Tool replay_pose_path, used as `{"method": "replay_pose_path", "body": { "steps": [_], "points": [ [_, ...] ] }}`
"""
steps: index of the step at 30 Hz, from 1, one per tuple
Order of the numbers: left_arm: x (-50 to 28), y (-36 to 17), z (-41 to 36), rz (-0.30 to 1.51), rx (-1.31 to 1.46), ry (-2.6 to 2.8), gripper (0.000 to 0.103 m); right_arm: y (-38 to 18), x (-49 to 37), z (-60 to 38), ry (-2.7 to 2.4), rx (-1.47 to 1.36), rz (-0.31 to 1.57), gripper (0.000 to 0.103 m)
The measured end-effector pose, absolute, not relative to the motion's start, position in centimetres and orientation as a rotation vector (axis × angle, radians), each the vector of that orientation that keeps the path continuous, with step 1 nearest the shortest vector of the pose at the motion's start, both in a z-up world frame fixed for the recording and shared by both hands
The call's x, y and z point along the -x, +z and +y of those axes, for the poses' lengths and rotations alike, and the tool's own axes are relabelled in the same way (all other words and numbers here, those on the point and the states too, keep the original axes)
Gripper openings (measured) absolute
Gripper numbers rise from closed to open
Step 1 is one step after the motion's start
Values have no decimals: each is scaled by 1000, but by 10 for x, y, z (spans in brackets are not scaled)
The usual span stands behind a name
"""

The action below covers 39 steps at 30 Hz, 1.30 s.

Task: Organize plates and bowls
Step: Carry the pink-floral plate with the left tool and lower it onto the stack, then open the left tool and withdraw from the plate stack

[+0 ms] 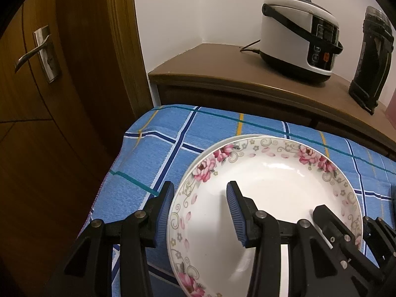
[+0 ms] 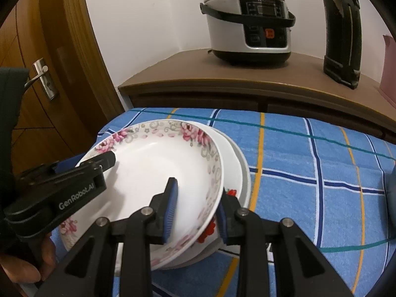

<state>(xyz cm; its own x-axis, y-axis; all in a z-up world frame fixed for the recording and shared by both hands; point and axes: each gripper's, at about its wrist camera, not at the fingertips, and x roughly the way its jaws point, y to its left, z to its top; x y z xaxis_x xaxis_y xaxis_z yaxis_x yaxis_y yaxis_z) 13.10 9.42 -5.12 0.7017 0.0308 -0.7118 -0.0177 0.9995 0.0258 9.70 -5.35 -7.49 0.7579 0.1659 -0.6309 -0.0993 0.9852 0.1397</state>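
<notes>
Two tongs, one floral plate, two plates beneath

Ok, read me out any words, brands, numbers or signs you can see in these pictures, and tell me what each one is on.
"GenRobot.AI": white lettering on the side of the left gripper, seen in the right wrist view.
Rice cooker: a brand line above the display on its dark control panel, too blurred to read; the button labels are too small.
Nothing else readable; the floral plate carries only patterns.
</notes>
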Motion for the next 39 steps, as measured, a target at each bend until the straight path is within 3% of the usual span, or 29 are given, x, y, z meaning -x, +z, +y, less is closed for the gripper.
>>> {"method": "replay_pose_path", "body": {
  "steps": [7,13,29,31,33,39],
  "points": [
    [-131,-53,93,783,-41,38,47,-76,-98,-52,149,-92,682,33],
    [-132,-55,92,777,-52,53,47,-77,-98,-43,163,-63,673,47],
    [-132,-61,93,800,-39,68,48,-71,-92,-50,151,-74,634,54],
    [-132,-62,92,799,-47,71,48,-70,-91,-50,142,-62,629,57],
    [-133,-63,91,800,-50,73,48,-69,-90,-49,124,-52,626,67],
    [-133,-64,88,798,-64,79,48,-69,-89,-54,98,-53,614,67]
  ]
}}
